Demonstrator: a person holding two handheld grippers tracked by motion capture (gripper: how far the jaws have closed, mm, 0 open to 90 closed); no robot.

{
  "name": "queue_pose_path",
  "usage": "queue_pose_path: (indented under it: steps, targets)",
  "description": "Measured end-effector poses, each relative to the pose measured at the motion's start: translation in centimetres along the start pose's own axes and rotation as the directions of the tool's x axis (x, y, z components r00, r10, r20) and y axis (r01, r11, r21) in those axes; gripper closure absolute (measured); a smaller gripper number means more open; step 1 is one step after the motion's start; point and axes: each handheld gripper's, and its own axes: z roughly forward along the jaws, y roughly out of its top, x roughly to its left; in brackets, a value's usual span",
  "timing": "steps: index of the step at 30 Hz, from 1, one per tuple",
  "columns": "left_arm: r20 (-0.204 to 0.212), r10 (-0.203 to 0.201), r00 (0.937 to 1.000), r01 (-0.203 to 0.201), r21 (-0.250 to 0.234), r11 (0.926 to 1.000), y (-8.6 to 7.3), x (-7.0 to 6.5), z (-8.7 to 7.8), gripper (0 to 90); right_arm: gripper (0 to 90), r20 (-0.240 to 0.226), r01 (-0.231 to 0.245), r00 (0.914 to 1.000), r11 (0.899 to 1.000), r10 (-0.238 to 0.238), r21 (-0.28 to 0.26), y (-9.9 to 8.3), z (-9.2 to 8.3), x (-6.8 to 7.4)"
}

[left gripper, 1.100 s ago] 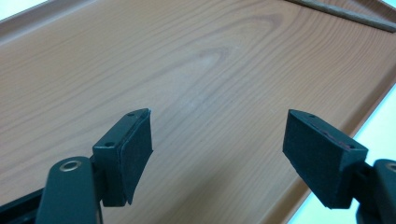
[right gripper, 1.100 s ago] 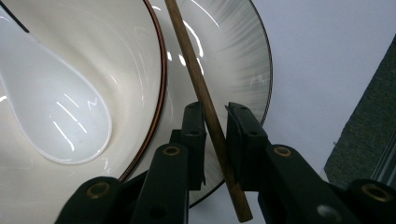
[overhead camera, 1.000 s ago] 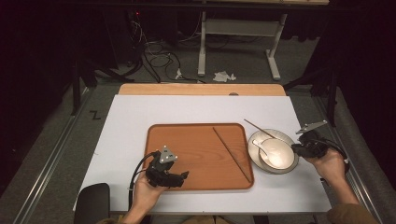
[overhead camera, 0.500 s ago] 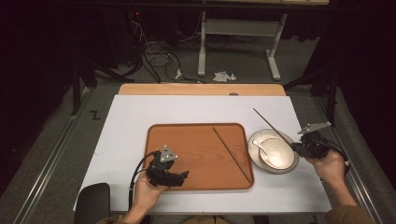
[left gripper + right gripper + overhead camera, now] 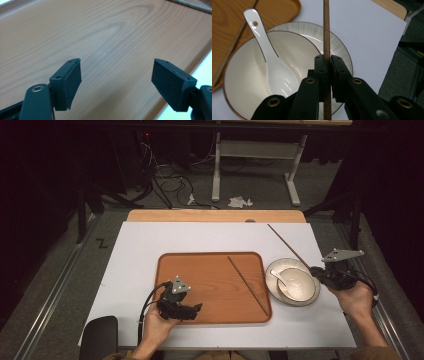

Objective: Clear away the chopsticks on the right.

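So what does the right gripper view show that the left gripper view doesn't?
Right gripper view: its jaws shut on a chopstick, above a white bowl with a ceramic spoon in it, set on a ribbed plate, and the white table top.
Left gripper view: open jaws with nothing between them, over bare wood grain.
Both: the wooden tray and the second chopstick lying in it.

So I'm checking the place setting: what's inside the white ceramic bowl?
A white ceramic spoon lies in the white ceramic bowl. The right gripper, clamping a brown wooden chopstick, hides the bowl's near edge.
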Motion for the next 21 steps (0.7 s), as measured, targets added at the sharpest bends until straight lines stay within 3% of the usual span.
queue_pose_path:
  steps: [7,11,21]
  targets:
    - [-0.001,0.006,1.0000,-0.006,0.002,1.0000,-0.1,-0.1,-0.1,24.1,85.3,-0.025,0.023,0.9994,0.999,-0.024,-0.044,1.2,-1.3,3.0]
    - [0.004,0.011,0.9999,-0.011,0.008,0.9999,0.0,-0.1,0.0,24.1,85.3,-0.041,0.024,0.9988,0.999,-0.025,-0.044,1.8,-1.7,4.8]
    - [0.005,0.012,0.9999,-0.012,0.007,0.9999,0.0,-0.1,-0.1,24.1,85.3,-0.092,0.098,0.9906,0.995,-0.101,-0.035,2.4,-1.0,10.0]
